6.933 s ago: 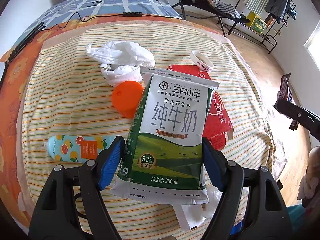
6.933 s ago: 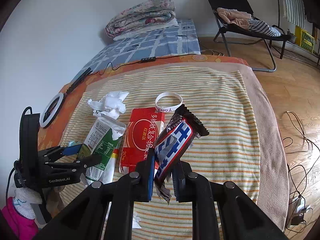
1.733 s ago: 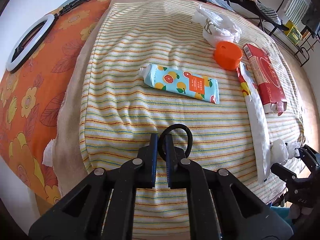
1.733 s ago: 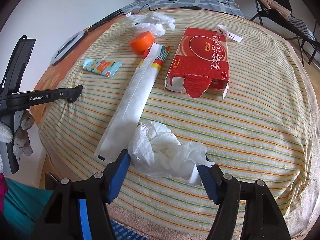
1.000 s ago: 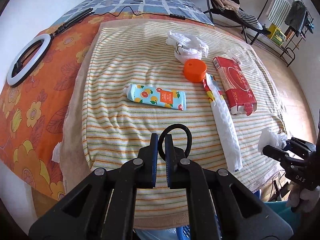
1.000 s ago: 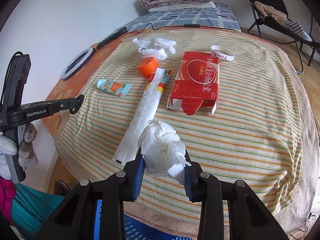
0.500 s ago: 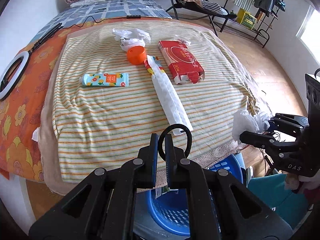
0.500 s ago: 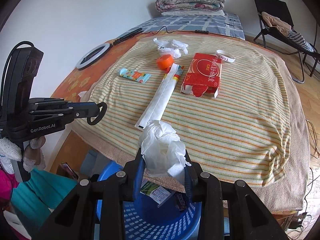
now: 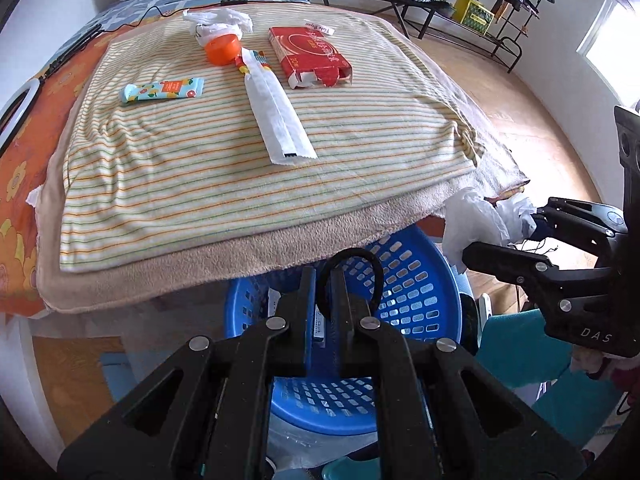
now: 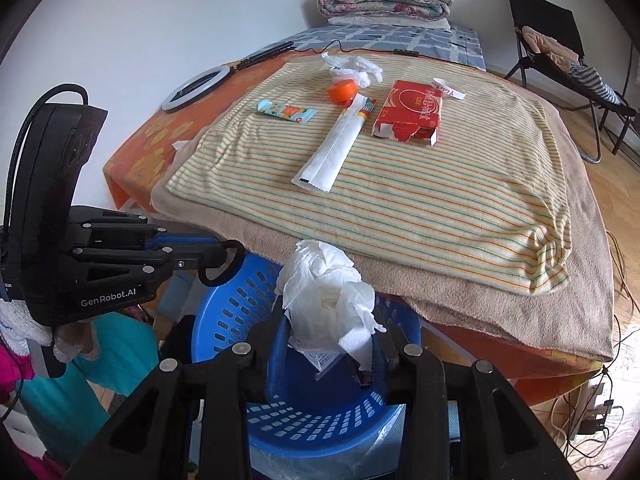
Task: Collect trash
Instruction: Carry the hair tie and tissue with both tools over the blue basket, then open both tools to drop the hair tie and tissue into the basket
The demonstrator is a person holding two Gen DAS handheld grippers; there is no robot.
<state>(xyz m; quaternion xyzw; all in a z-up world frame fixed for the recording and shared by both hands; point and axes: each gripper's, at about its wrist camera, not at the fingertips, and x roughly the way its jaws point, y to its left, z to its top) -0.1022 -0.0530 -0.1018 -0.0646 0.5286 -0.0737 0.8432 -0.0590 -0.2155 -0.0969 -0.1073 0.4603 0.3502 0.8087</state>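
The bench point(image 9: 168, 216), covered by a striped towel point(image 9: 360, 152), carries a red carton point(image 9: 308, 56), a long white wrapper point(image 9: 276, 112), an orange cap point(image 9: 221, 49), a fruit-printed tube point(image 9: 164, 90) and crumpled white plastic point(image 9: 218, 24).

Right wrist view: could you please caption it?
Right gripper holds crumpled white tissue over the blue plastic basket.

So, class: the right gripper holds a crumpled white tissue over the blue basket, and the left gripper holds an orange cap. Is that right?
Not quite. The left gripper holds a black ring, as the left wrist view shows; the orange cap lies on the bed. The rest stands.
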